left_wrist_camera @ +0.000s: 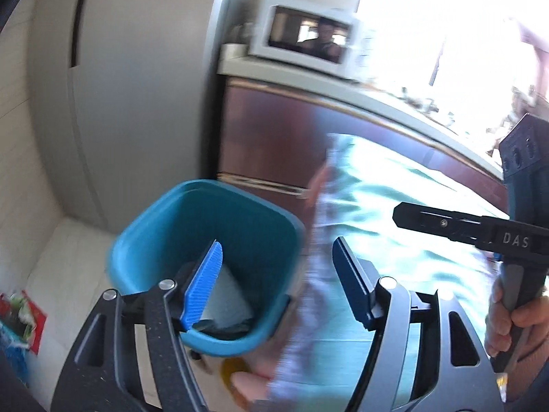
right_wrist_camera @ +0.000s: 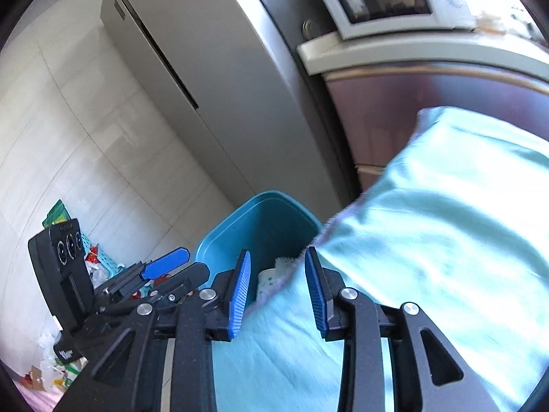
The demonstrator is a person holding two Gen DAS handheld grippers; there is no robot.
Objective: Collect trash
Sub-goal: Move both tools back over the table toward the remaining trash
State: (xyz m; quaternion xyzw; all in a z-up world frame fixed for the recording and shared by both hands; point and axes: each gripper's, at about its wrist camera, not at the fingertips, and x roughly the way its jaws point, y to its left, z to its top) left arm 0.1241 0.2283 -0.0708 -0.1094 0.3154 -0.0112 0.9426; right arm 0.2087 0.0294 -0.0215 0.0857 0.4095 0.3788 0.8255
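- Looking down both wrist cams, the main thing is a teal trash bin [left_wrist_camera: 206, 226] standing on a pale tiled floor [left_wrist_camera: 65, 240], right next to a grey fridge [left_wrist_camera: 137, 86] and a reddish-brown cabinet [left_wrist_camera: 267, 137].
- Left gripper [left_wrist_camera: 278, 274] has its jaws standing wide apart with nothing between the blue pads. The left pad sits over the bin's mouth in that view, the right one is off to the side over the cloth.
- Inside the bin there's something white [left_wrist_camera: 226, 295] down at the bottom, looks like paper or a cup, too blurry to call it. The right cam shows a whitish bit [right_wrist_camera: 274, 274] in there too.
- Right gripper [right_wrist_camera: 278, 288] is parted as well, narrower than the left, and empty. Its pads line up over the near rim of the bin and the edge of a light turquoise cloth [right_wrist_camera: 446, 223].
- That cloth covers a surface just beside the bin, with a purplish patterned edge [left_wrist_camera: 308, 274] hanging down on the bin side.
- From the left cam you can see the right gripper coming in from the right, with a hand [left_wrist_camera: 514, 322] wrapped around its handle.
- Loose trash [right_wrist_camera: 51, 374] is still lying on the floor off to the left, wrappers and crumpled plastic, well apart from the bin.
- A white microwave [right_wrist_camera: 391, 0] sits on the counter above the cabinet.
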